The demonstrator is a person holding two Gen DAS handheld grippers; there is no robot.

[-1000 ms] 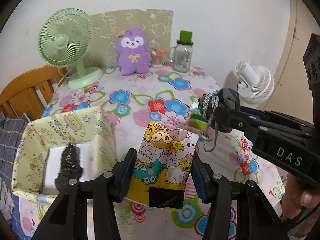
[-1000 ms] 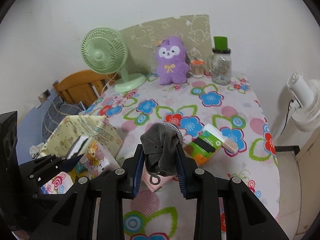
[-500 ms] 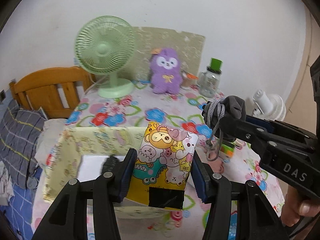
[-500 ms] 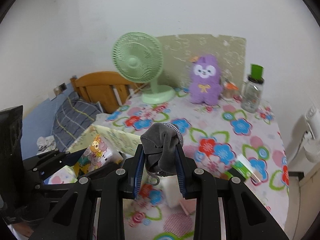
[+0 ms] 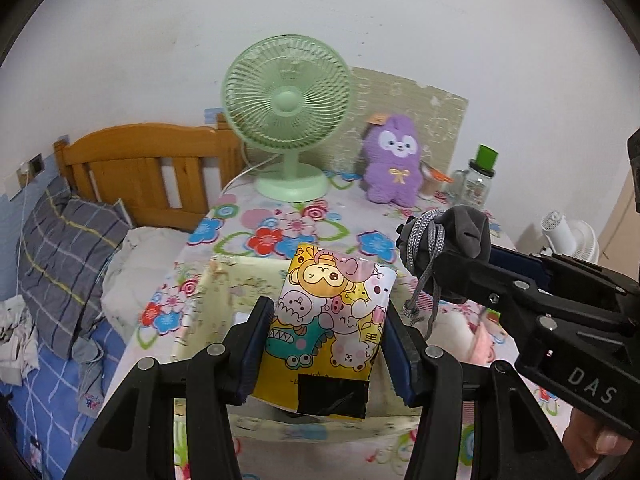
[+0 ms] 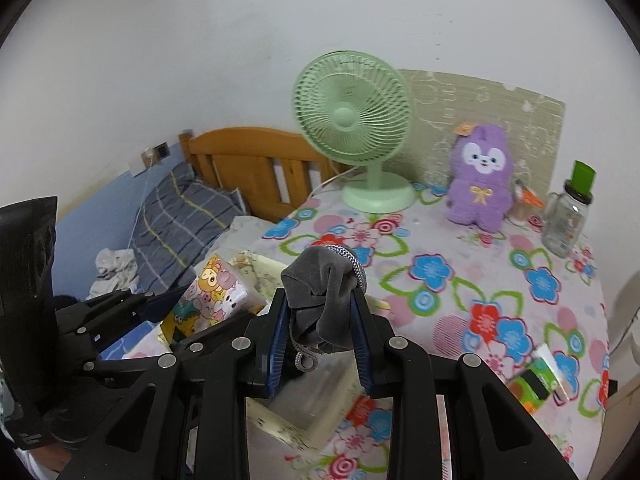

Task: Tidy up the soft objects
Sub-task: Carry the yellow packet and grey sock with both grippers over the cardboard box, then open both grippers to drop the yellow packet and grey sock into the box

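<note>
My left gripper (image 5: 326, 344) is shut on a cartoon-print tissue pack (image 5: 332, 320) and holds it over the pale yellow fabric box (image 5: 224, 280) at the table's near left. My right gripper (image 6: 320, 320) is shut on a grey drawstring pouch (image 6: 320, 292), also held above that box (image 6: 264, 272). In the left wrist view the pouch (image 5: 460, 236) hangs to the right of the pack; in the right wrist view the pack (image 6: 212, 292) is to the left.
A green desk fan (image 5: 286, 120), a purple plush (image 5: 394, 160) and a glass jar (image 5: 478, 184) stand at the back of the flowered tablecloth (image 6: 460, 272). A green packet (image 6: 536, 380) lies at the right. A bed with a wooden headboard (image 5: 148, 168) is to the left.
Both grippers have swung left and over the fabric box, carrying the tissue pack and the pouch. The bed and headboard have come into view.
</note>
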